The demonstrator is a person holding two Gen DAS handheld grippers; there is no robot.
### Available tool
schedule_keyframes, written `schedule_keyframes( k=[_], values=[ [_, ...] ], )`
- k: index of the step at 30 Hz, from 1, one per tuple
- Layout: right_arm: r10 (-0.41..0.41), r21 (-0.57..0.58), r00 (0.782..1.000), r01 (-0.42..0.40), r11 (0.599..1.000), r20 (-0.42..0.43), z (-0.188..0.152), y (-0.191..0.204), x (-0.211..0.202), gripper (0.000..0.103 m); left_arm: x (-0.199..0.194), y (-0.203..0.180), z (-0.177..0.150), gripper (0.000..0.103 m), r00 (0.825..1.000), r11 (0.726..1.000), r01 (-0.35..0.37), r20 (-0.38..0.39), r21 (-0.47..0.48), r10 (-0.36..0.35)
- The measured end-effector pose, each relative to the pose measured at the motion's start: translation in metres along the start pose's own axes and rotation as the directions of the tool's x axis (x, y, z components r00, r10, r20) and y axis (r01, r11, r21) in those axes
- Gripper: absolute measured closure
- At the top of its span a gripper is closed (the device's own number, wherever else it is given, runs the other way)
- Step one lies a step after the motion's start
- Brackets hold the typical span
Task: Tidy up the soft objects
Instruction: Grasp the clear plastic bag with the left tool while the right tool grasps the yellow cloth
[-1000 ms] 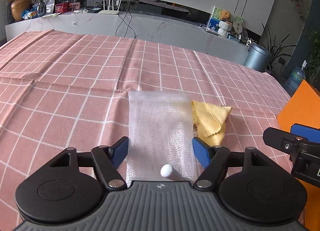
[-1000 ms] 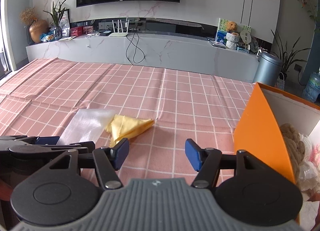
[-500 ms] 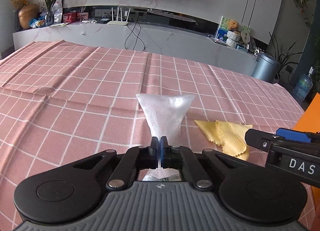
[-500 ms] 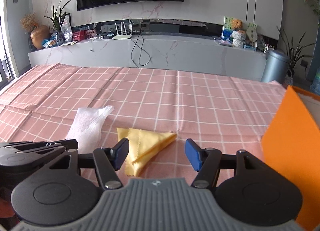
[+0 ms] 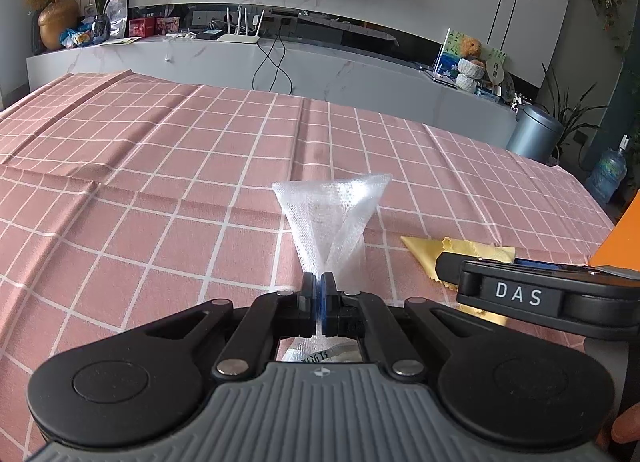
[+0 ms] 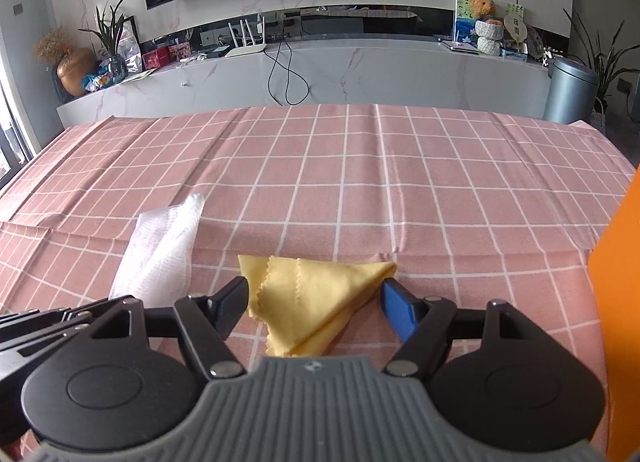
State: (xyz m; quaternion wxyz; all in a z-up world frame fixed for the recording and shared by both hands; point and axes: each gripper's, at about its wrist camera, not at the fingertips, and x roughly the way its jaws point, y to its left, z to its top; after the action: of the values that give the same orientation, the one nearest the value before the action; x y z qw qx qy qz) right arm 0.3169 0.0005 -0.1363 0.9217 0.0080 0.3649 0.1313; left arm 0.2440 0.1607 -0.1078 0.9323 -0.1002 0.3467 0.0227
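My left gripper [image 5: 319, 280] is shut on the near end of a white mesh gauze strip [image 5: 334, 218], which fans out ahead of the pinch over the pink checked tablecloth [image 5: 160, 190]. The same gauze [image 6: 164, 246] shows at the left of the right wrist view. A folded yellow cloth [image 6: 312, 298] lies flat on the tablecloth. My right gripper [image 6: 314, 294] straddles it with jaws still opening; its fingers stand at either side and do not press it. In the left wrist view the yellow cloth [image 5: 432, 252] lies partly behind the right gripper's black finger.
An orange box wall [image 6: 618, 302] rises at the right edge of the table. Beyond the table's far edge run a grey marble counter [image 6: 360, 70], a metal bin [image 6: 570, 90] and potted plants.
My left gripper closed on the gauze, bunching it into a fan. My right gripper moved left and down until its fingers bracket the yellow cloth, and its jaws widened.
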Motion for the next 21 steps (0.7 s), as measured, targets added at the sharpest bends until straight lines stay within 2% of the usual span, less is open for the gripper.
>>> schedule_keyframes(
  k=[3, 5, 7, 8, 9, 10, 12, 15, 21],
  values=[
    [0.012, -0.012, 1.000, -0.012, 1.000, -0.007, -0.002, 0.002, 0.006, 0.034, 0.000, -0.001, 0.000, 0.101, 1.000, 1.000, 0.001, -0.002, 0.000, -0.001],
    [0.007, -0.053, 1.000, -0.007, 0.999, -0.005, -0.003, 0.008, 0.007, 0.039, 0.001, -0.001, 0.000, 0.101, 1.000, 1.000, 0.001, -0.003, -0.002, -0.001],
    [-0.004, -0.114, 1.000, 0.004, 0.994, -0.003, -0.005, 0.015, 0.007, 0.064, 0.001, -0.002, 0.000, 0.101, 1.000, 1.000, 0.003, -0.004, -0.001, -0.003],
    [-0.010, -0.143, 1.000, 0.010, 0.990, 0.005, -0.006, 0.018, 0.006, 0.071, 0.000, -0.003, -0.001, 0.101, 1.000, 1.000, 0.004, -0.004, -0.001, -0.004],
    [0.011, -0.150, 1.000, -0.011, 0.989, 0.005, -0.006, 0.018, 0.005, 0.089, 0.000, -0.003, -0.001, 0.102, 1.000, 1.000, 0.004, -0.005, -0.001, -0.004],
    [0.012, -0.160, 1.000, -0.011, 0.987, 0.006, -0.006, 0.018, 0.004, 0.095, -0.001, -0.004, -0.001, 0.102, 1.000, 1.000, 0.005, -0.005, 0.000, -0.005],
    [-0.007, -0.194, 1.000, 0.008, 0.981, 0.007, -0.006, 0.021, 0.004, 0.098, -0.002, -0.005, -0.001, 0.102, 1.000, 1.000, 0.006, -0.004, 0.003, -0.006],
    [-0.007, -0.177, 1.000, 0.006, 0.984, -0.002, -0.004, 0.017, 0.001, 0.099, -0.007, -0.006, -0.001, 0.101, 1.000, 1.000, 0.005, -0.001, 0.000, -0.005],
    [-0.001, -0.203, 0.998, 0.013, 0.979, 0.063, -0.006, 0.019, -0.033, 0.099, -0.026, -0.013, -0.003, 0.102, 1.000, 1.000, 0.014, 0.018, -0.006, -0.014]
  ],
)
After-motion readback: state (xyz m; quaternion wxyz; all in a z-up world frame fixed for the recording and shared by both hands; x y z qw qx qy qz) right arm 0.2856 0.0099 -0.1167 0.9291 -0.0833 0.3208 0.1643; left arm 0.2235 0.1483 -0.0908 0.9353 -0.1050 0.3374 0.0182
